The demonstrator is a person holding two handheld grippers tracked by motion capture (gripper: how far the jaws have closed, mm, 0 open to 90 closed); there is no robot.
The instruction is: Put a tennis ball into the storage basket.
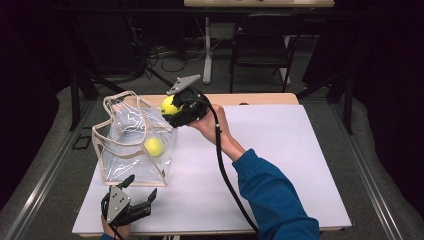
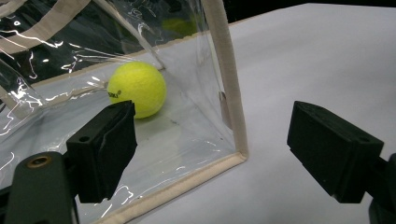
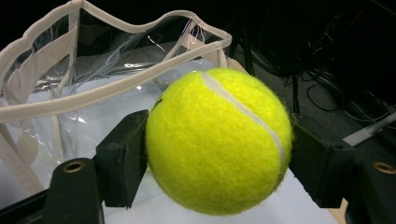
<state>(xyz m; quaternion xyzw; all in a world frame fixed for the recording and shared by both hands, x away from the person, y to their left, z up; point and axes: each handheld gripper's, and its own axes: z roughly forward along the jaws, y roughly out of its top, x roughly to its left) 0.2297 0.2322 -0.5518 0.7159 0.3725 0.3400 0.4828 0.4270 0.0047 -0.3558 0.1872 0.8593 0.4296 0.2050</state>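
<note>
Your bench (image 1: 280, 165) carries a white sheet across nearly all of its top, a bare wooden strip showing along the 12 o'clock edge, and everything you are working with sits toward its 9 to 10 o'clock side. There the clear bag (image 1: 131, 145) stands upright with its cream-trimmed mouth open to the top, which looks to be why it was set that way: a ball can be lowered straight in. One tennis ball (image 1: 154, 146) already lies on the bag's floor, seen through the plastic toward the wall that faces 3 o'clock. Your right tool (image 1: 172, 111) hangs at the bag's rim on the 1 o'clock side, its jaws clamped on a second tennis ball (image 3: 219, 140), one pad pressing each flank so the ball's seam runs across the front; I judge it is held high so it can clear the trim before release. Your left tool (image 1: 141, 189) rests low at the bench's 7 o'clock corner, just off the bag's near bottom edge, jaws spread wide and holding nothing, probably waiting to steady the bag. Glare and creases in the plastic blur the bag's far wall and handles (image 1: 120, 100), so you cannot tell exactly how they lie. The room beyond the bench is too dark to read, and your left hand is cut off by the frame's bottom edge.
</note>
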